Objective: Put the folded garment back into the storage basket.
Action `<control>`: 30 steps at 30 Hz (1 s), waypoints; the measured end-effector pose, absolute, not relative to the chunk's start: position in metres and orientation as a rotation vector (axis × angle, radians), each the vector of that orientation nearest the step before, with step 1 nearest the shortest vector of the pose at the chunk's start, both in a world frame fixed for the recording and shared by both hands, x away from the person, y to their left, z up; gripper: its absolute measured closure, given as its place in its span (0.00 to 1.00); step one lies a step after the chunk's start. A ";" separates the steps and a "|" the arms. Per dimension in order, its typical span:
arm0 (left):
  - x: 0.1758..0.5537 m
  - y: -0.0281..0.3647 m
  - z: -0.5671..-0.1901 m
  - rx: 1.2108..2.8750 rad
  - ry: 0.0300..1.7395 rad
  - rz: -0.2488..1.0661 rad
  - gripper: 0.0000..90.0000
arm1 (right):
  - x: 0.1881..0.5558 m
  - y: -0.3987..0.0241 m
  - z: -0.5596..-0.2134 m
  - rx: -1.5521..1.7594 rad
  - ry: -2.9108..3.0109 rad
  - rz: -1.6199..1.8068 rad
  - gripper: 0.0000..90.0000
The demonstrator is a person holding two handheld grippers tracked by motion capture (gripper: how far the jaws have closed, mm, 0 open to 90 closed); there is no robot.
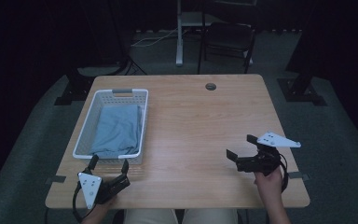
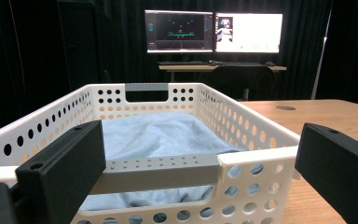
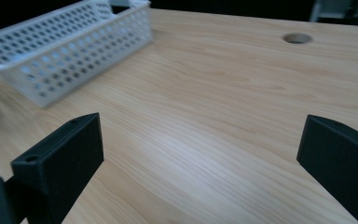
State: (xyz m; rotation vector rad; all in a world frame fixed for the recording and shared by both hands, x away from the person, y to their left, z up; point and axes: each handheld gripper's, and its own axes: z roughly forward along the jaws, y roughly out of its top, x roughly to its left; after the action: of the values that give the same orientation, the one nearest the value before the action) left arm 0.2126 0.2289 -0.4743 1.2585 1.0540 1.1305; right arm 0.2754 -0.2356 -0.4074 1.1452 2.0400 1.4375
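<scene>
From above, one white perforated basket sits on the left of the wooden table, holding one folded blue cloth. The left gripper faces its near end, jaws wide and empty. The right gripper hangs over bare wood, jaws wide. In the left gripper view, the basket's grey handle lies between the jaws. In the right gripper view, the basket stands far left.

Premises appear to be a lab or recording studio rather than a home; black curtains close off the walls and the room is dim; a single wooden table stands on grey carpet; black stand bases flank it; behind, a desk carries two lit monitors and a keyboard; a black chair stands nearby.
</scene>
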 end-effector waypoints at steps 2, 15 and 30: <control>0.213 0.229 -0.474 1.258 1.056 1.132 0.03 | 0.272 -0.241 -0.411 1.148 2.007 1.423 0.00; 0.213 0.228 -0.474 1.257 1.063 1.136 0.03 | 0.269 -0.258 -0.448 1.237 1.959 1.408 0.00; 0.213 0.229 -0.474 1.255 1.062 1.138 0.03 | 0.271 -0.254 -0.460 1.220 1.953 1.397 0.00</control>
State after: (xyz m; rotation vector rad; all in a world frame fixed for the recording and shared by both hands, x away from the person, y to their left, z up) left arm 0.2126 0.2287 -0.4743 1.2554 1.0619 1.1378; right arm 0.2710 -0.2541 -0.4599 1.2204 1.9526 1.3970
